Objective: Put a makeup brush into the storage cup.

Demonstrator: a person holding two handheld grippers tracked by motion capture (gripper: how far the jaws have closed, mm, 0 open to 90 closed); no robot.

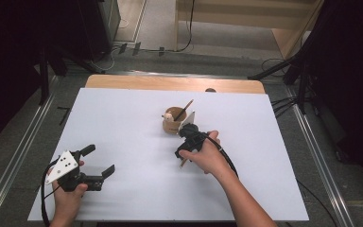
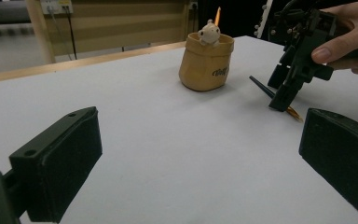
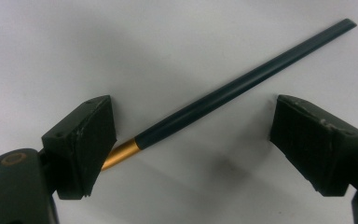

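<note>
At lower left of the high view your left claw (image 1: pixel 100 161) rests wide open on the surface (image 1: pixel 123 118), idle. Right of centre, your right claw (image 1: pixel 185 152) stands wide over the pen (image 3: pixel 242 83), lying below the cup (image 1: pixel 171 124). You seem about to grasp: lower, close on the shaft.

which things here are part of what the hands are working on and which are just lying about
Likely in play:
- dark green paintbrush with a gold ferrule, lying between the open jaws of the right tool
- tan holder pot with a small white figure, holding another brush

Just around:
- left tool, open and hovering
- white table sheet
- black cables on the floor
</note>
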